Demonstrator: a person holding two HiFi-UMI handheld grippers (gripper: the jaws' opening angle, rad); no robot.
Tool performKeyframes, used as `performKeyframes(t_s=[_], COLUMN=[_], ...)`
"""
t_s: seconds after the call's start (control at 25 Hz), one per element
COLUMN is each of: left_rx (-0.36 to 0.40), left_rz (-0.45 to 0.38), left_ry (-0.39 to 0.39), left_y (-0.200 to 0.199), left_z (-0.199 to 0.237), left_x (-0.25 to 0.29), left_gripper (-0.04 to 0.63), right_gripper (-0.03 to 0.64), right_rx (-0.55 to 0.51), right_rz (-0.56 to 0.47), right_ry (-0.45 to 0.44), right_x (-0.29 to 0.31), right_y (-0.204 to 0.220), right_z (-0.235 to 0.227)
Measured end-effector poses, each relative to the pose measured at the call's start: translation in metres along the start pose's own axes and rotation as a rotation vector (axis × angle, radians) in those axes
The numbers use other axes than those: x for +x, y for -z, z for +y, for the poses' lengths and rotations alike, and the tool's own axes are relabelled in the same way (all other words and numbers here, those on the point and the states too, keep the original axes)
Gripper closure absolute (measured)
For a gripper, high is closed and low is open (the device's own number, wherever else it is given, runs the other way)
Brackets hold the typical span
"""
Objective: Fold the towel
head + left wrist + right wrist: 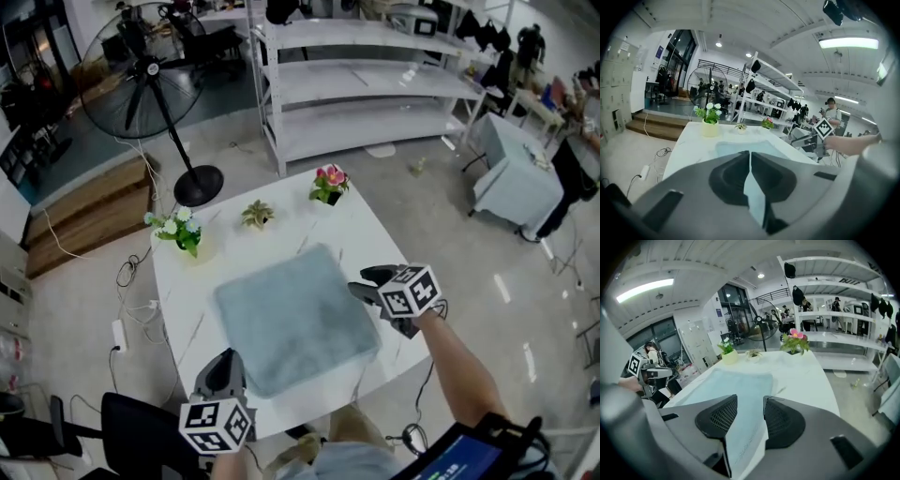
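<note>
We see a pale blue towel [295, 319] lying spread flat in the middle of a white table [187, 281]. The left gripper [225, 361] meets the towel's left edge close to the near corner. In the left gripper view its jaws are clenched to a thin slit, with a wedge of blue cloth caught between them. The right gripper [364, 281] sits at the towel's right edge. In the right gripper view its jaws stand well apart, the towel's edge shows in the gap below them, and the pads press on nothing. Along the far side of the table stand a white-flowered plant [178, 230], a small green plant [256, 216] and a pink-flowered plant [329, 183]. Beyond the table are a standing fan [150, 75] and a white shelf [366, 84].
</note>
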State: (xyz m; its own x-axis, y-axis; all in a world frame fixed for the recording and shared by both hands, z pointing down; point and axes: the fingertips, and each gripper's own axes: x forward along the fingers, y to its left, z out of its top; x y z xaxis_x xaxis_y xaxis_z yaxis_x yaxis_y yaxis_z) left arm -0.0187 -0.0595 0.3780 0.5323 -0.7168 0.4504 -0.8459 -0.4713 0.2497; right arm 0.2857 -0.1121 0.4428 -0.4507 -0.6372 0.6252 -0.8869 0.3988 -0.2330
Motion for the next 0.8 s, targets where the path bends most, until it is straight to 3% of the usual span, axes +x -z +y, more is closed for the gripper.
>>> performKeyframes(t_s=[0.44,0.64,0.8], left_rx=[-0.077,-0.102,-0.119], left_rz=[0.071,0.043,0.017], left_ry=[-0.060,-0.071,-0.073], left_y=[0.048,0.048,0.042], left_z=[0.018,0.030,0.037], left_x=[0.010,0.004,-0.004], left_gripper=[0.580,0.581,0.581], right_gripper=[0.425,0.550,0.575], right_rx=[0.188,0.216,0.233], right_rz=[0.136,0.127,0.091], right_ry=[-0.017,-0.003,0.014], right_x=[0.059,0.064,0.059], right_y=[0.054,0.052,0.035], right_z=[-0.020,-0.021,-0.012])
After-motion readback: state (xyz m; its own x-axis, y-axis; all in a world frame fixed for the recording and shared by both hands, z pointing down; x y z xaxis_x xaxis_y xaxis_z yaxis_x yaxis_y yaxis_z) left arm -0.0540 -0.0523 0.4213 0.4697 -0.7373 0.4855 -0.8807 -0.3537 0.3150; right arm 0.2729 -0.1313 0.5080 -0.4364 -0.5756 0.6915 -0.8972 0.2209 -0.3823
